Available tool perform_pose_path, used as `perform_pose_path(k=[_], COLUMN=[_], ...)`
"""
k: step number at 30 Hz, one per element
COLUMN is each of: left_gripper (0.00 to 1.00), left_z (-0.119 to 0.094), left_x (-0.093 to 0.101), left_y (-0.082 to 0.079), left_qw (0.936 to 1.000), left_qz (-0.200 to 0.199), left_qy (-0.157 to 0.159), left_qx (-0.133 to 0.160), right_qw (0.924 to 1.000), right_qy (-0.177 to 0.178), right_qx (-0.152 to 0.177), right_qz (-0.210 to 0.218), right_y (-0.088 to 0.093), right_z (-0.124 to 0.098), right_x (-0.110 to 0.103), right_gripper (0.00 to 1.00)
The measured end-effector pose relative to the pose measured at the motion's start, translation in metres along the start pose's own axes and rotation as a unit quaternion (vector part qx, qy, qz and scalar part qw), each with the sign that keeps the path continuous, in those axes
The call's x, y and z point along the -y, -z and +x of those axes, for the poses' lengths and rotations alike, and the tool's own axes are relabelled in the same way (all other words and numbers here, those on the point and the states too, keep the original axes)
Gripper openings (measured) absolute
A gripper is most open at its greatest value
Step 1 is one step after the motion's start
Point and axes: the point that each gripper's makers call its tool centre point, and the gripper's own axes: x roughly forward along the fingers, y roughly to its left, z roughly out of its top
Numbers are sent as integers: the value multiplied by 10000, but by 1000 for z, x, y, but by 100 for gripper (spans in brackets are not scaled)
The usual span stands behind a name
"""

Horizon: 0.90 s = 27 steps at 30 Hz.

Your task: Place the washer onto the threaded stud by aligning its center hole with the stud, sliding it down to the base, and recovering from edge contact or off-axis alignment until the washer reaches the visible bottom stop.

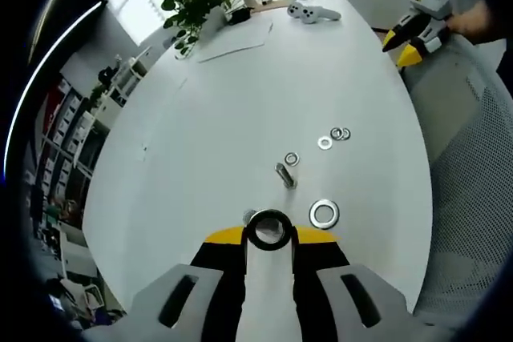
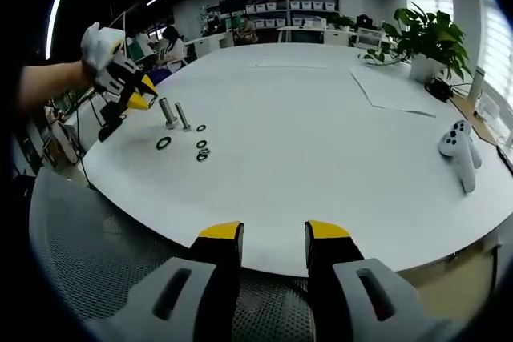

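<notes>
Left gripper view shows the broad, smooth white table [image 1: 240,94] spreading beyond the left gripper [image 1: 268,234], whose yellow-tipped fingers are clamped on a flat steel washer [image 1: 268,228], probably to carry it over the threaded stud [image 1: 284,175] lying just ahead of the tips. A larger loose washer [image 1: 324,214] lies beside the fingers. Right gripper [image 2: 273,234] hangs empty, fingers apart, probably waiting.

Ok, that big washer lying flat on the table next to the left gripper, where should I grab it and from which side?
Take the big washer across its outer rim, coming down from above with the jaws straddling it. It lies flat on the white table, so only its thin edge offers a hold, and that keeps its center hole free for the stud.
</notes>
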Motion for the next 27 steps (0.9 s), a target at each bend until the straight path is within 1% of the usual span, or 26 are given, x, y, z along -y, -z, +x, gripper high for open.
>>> perform_pose_path(k=[4,9,14,21,22,25,27], left_gripper=[19,19,19,19,19,19,19], left_z=[2,8,11,15,16,18,19], left_x=[-4,-7,-11,-12,-12,-12,-11], left_y=[-2,0,0,-2,-1,-1,-2], left_qw=[10000,9998,9997,9993,9990,9986,9982], left_qz=[18,94,59,85,75,143,97], left_qy=[-7,66,102,227,288,328,422], left_qx=[-9,-171,-195,-294,-330,-393,-424], right_qw=[10000,10000,10000,10000,10000,10000,10000], right_qy=[5,10,9,3,3,-4,-5], right_qx=[5,-9,-13,-20,-21,-17,-12], right_qz=[3,0,0,-2,-2,-2,-2], right_y=[0,0,0,0,0,0,0], right_z=[0,0,0,0,0,0,0], right_x=[0,1,1,0,0,0,0], right_gripper=[33,33,33,33,33,33,33])
